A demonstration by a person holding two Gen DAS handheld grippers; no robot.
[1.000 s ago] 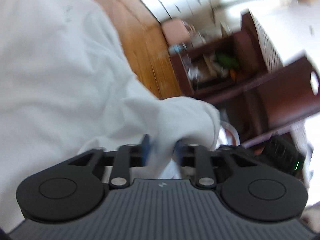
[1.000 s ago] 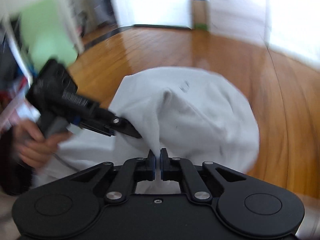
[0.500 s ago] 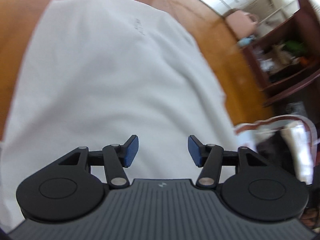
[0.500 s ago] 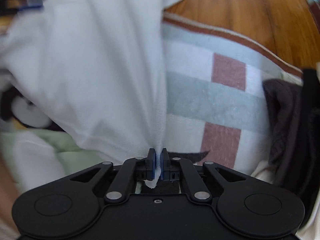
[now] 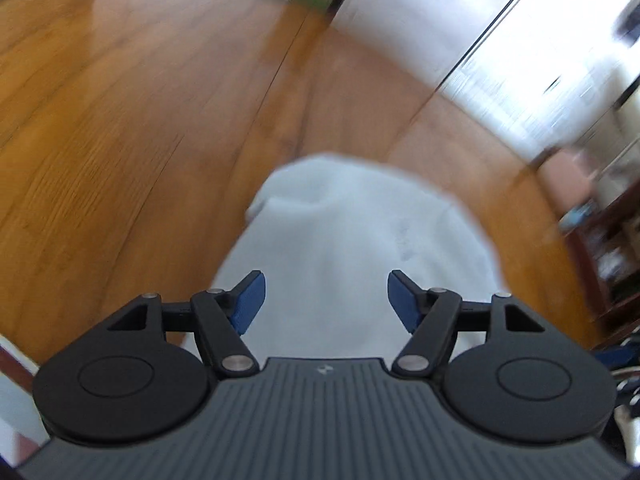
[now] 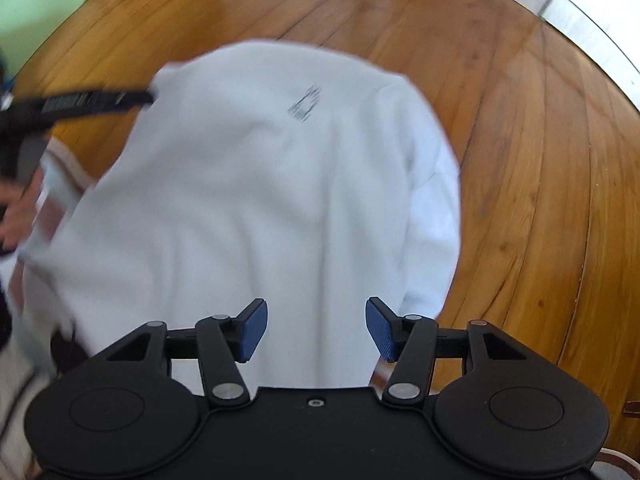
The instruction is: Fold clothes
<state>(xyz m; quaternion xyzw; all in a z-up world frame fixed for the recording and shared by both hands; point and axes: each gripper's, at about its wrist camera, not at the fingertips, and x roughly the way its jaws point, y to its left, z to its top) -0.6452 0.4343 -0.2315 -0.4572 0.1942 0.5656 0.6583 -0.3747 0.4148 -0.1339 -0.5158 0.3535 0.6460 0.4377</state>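
Now, at the left of the right wrist view, the left gripper [image 6: 150,96] reaches in over the shirt's [image 6: 256,184] far left edge, a hand [image 6: 14,216] behind it; in its own view its jaws are opening, nothing between the blue pads [image 5: 250,300]. Further right, the right gripper [image 6: 316,330] hangs over the near hem, its jaws opening too, cloth below but not pinched. The shirt lies let go on the wood floor [image 6: 520,140], its left part over a checked blanket [image 6: 60,188]. I'd judge the next step is smoothing it flat: pull the edges out evenly before any fold, and grip seams rather than loose cloth. It looks white, soft, rumpled, with a small dark mark [image 6: 306,104] near the far end and a sleeve tucked along the right
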